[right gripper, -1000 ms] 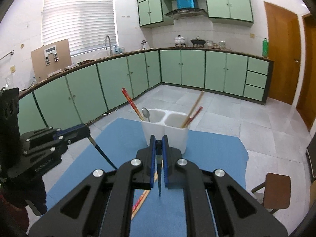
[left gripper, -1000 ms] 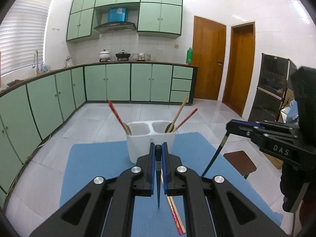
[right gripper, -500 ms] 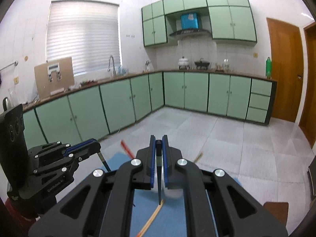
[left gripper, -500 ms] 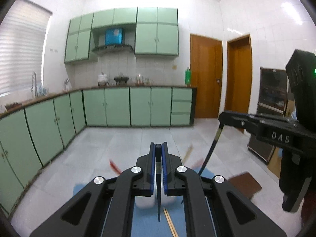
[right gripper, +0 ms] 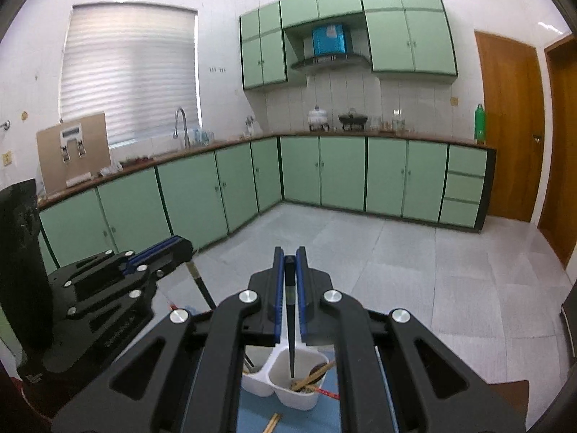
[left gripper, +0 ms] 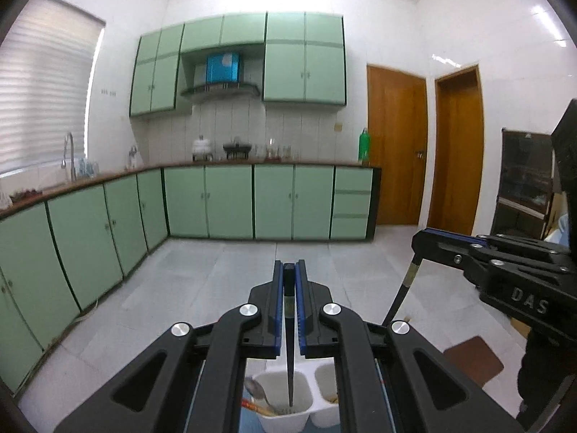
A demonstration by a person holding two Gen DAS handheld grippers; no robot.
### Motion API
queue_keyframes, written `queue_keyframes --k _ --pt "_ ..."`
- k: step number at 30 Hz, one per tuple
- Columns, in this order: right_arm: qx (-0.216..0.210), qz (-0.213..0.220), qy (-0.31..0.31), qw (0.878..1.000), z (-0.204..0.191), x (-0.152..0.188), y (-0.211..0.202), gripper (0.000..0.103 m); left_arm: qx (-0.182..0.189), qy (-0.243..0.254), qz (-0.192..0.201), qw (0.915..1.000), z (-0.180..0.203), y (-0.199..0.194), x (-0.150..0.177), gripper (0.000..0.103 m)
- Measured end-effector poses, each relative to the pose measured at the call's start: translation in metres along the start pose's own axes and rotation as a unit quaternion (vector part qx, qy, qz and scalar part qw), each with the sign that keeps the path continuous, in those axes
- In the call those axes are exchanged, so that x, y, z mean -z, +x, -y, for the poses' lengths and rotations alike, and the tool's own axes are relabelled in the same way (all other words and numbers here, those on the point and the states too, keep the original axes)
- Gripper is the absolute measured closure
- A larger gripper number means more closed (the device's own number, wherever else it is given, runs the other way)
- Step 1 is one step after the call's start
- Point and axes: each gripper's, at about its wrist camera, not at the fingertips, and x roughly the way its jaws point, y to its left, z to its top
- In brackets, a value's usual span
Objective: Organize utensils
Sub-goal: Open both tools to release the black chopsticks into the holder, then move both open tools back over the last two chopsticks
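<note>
The left tongs [left gripper: 289,278] are clamped on a dark chopstick [left gripper: 289,342], which is gripped near its thick end and hangs down, its thin tip pointing into the left compartment of a white two-compartment holder [left gripper: 288,415] seen at the bottom of the left wrist view. A spoon [left gripper: 256,393] and a red chopstick end are seen in that same compartment. The right tongs [right gripper: 290,276] are likewise clamped on a second dark chopstick [right gripper: 290,339], whose tip is seen over the right compartment of the holder [right gripper: 306,402], where wooden chopsticks [right gripper: 308,379] already lie slanted; whether either tip touches anything inside cannot be told. The holder is stood on a blue mat [right gripper: 252,415] covering the surface; which edge of it the holder is nearest cannot be told, as most of the mat is hidden by the tongs. Another wooden chopstick [right gripper: 272,422] is seen lying on the mat just in front of the holder. Each pair of tongs is seen from the other's camera, side by side and apart, both held above the holder. Green kitchen cabinets [left gripper: 230,202] are seen across the tiled floor behind.
</note>
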Motion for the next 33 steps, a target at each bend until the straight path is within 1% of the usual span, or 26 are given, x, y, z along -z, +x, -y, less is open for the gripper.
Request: queue_keyframes --k 3,5,6,8,9,10,11,12,13,14,16,19,20,22,23,25,26,27,30,31,33 --pt "0.007 -0.032 -0.010 0.999 -0.005 0.019 0.015 0.097 0.001 -0.001 -0.029 0.9996 -0.003 0.015 0.016 0.097" --pt "0.015 -0.042 -0.010 0.999 -0.006 0.028 0.019 0.096 0.002 -0.002 -0.044 0.9990 -0.003 0.021 0.025 0.097" --pt "0.016 -0.044 -0.006 0.999 -0.006 0.031 0.018 0.095 0.002 -0.003 -0.046 0.9989 -0.005 0.021 0.026 0.096" --pt "0.021 -0.033 -0.002 0.999 -0.006 0.033 0.011 0.092 0.003 -0.003 -0.045 0.9990 -0.006 0.016 0.028 0.096" --pt "0.026 -0.025 -0.004 0.999 -0.007 0.033 0.005 0.086 0.003 -0.002 -0.041 0.9992 -0.007 0.011 0.026 0.094" --pt "0.031 -0.018 -0.005 0.999 -0.008 0.032 0.000 0.077 0.004 -0.002 -0.037 0.9993 -0.008 0.009 0.023 0.089" --pt "0.037 -0.007 -0.009 0.999 -0.009 0.030 -0.009 0.072 0.004 -0.002 -0.033 0.9995 -0.009 0.003 0.020 0.086" --pt "0.041 0.003 -0.014 0.999 -0.010 0.030 -0.018 0.066 0.004 -0.002 -0.027 0.9996 -0.009 -0.005 0.018 0.081" --pt "0.044 0.009 -0.018 0.999 -0.010 0.029 -0.024 0.065 0.004 -0.001 -0.023 0.9997 -0.008 -0.011 0.017 0.077" --pt "0.048 0.016 -0.021 0.999 -0.009 0.029 -0.032 0.064 0.004 0.000 -0.018 0.9998 -0.008 -0.018 0.015 0.076" --pt "0.054 0.028 -0.024 0.998 -0.010 0.031 -0.049 0.053 0.009 0.002 -0.008 0.9999 -0.005 -0.035 0.014 0.069" --pt "0.057 0.042 -0.024 0.997 -0.012 0.042 -0.075 0.045 0.009 0.003 -0.001 1.0000 -0.002 -0.061 0.020 0.063" --pt "0.056 0.043 -0.023 0.997 -0.014 0.048 -0.084 0.043 0.008 0.004 0.002 1.0000 0.000 -0.071 0.025 0.062" --pt "0.055 0.044 -0.021 0.997 -0.016 0.064 -0.097 0.034 0.004 0.004 0.003 1.0000 0.002 -0.086 0.037 0.056" --pt "0.055 0.042 -0.020 0.997 -0.017 0.071 -0.102 0.032 0.003 0.001 0.002 1.0000 0.003 -0.094 0.045 0.055" --pt "0.056 0.036 -0.014 0.998 -0.021 0.092 -0.111 0.023 0.003 -0.005 -0.008 1.0000 0.004 -0.103 0.061 0.052" --pt "0.056 0.031 -0.009 0.998 -0.022 0.101 -0.113 0.020 0.001 -0.006 -0.013 0.9999 0.005 -0.107 0.069 0.052" --pt "0.054 0.026 -0.005 0.998 -0.024 0.109 -0.115 0.016 -0.004 -0.008 -0.020 0.9998 0.007 -0.112 0.082 0.050" --pt "0.055 0.002 0.017 0.998 -0.029 0.145 -0.117 0.014 -0.005 -0.010 -0.042 0.9991 0.009 -0.118 0.115 0.048" --pt "0.057 -0.003 0.020 0.998 -0.031 0.152 -0.117 0.013 -0.005 -0.011 -0.049 0.9987 0.008 -0.119 0.123 0.048" --pt "0.061 -0.027 0.035 0.997 -0.032 0.176 -0.113 0.013 -0.009 -0.012 -0.080 0.9967 0.008 -0.117 0.150 0.048"
